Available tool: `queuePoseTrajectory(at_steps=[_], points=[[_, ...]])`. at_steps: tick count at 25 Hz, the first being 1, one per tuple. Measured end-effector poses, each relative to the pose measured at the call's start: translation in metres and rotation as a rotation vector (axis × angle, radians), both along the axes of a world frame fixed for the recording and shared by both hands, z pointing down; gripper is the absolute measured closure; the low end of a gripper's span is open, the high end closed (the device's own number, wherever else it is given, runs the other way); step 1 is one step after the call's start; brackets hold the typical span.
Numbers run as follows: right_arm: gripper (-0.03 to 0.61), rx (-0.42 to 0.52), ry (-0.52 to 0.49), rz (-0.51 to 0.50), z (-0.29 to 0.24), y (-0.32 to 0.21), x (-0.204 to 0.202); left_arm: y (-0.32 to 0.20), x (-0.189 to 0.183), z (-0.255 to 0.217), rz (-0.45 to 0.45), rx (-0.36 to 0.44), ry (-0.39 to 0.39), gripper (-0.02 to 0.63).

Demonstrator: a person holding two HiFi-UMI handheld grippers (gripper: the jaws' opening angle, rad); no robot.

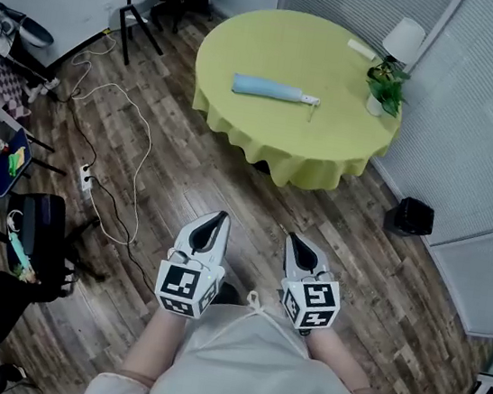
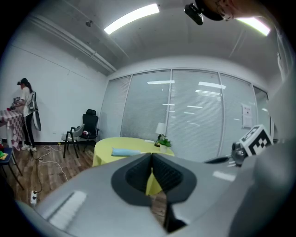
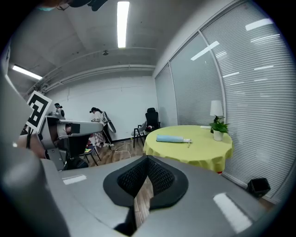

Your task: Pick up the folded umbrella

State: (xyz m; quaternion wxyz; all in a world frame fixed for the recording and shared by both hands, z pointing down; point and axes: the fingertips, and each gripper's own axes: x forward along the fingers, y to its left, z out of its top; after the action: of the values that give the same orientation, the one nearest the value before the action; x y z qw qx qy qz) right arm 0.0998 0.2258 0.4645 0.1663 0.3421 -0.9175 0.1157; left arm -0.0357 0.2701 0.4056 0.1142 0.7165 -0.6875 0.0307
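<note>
The person's 2 forearms, in pale sleeves, hold 2 grey plastic grippers side by side over the brown wooden plank floor. Each gripper has its marker cube at the rear.

The left gripper has its jaws closed, tips meeting, with nothing gripped. In the left gripper view the dark ribbed pads touch at the tip, leaving only a thin slit lower down. The right gripper is the same: in the right gripper view its jaws are brought together at the tip, and only floor shows through the narrow slit beneath. It is empty too.

Out to the left of the left gripper, a white power strip lies on the floor with a thin white cable looping away from it.

Ahead of both grippers, and well apart from them, stands a round table under a yellow-green cloth. The light blue folded umbrella lies flat on this cloth near the middle, untouched. It is nearly straight ahead of the 2 grippers, with its white handle end pointing right.

Ahead and to the right of the right gripper, a small black box sits on the floor by the blind-covered glass wall.

On the table's far right edge are a green plant in a white pot and a white table lamp.

Beyond the table, to the left, stands a grey and black chair. In the left gripper view a person stands at the far left.
</note>
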Motion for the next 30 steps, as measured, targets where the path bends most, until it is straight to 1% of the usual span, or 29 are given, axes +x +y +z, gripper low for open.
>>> queuePoseTrajectory(at_steps=[3,5,8,11,13,16,20,24,30], points=[[0.58,-0.018,0.005,0.028,0.005,-0.013,-0.046,-0.011,-0.053,0.002,0.006,-0.007,0.009,0.607],[0.58,-0.027,0.008,0.039,0.008,-0.02,-0.073,-0.018,-0.081,0.002,0.014,-0.01,0.011,0.607],[0.58,-0.025,0.019,0.041,0.01,-0.03,-0.108,-0.03,-0.113,0.0,0.033,0.002,0.003,0.607],[0.58,-0.034,0.037,0.036,0.014,-0.04,-0.132,-0.045,-0.138,0.004,0.032,0.005,0.026,0.607],[0.58,-0.039,0.048,0.037,0.016,-0.05,-0.141,-0.056,-0.148,0.01,0.035,-0.002,0.038,0.607],[0.58,-0.04,0.057,0.039,0.021,-0.07,-0.151,-0.076,-0.161,0.018,0.033,-0.011,0.036,0.607],[0.578,-0.034,0.053,0.036,0.028,-0.111,-0.162,-0.114,-0.175,0.023,0.015,0.006,0.034,0.607],[0.579,-0.029,0.033,0.019,0.026,-0.178,-0.171,-0.178,-0.18,0.026,0.013,-0.007,0.018,0.607],[0.579,-0.018,0.007,-0.011,0.01,-0.298,-0.182,-0.288,-0.185,0.024,0.015,-0.021,0.008,0.607]])
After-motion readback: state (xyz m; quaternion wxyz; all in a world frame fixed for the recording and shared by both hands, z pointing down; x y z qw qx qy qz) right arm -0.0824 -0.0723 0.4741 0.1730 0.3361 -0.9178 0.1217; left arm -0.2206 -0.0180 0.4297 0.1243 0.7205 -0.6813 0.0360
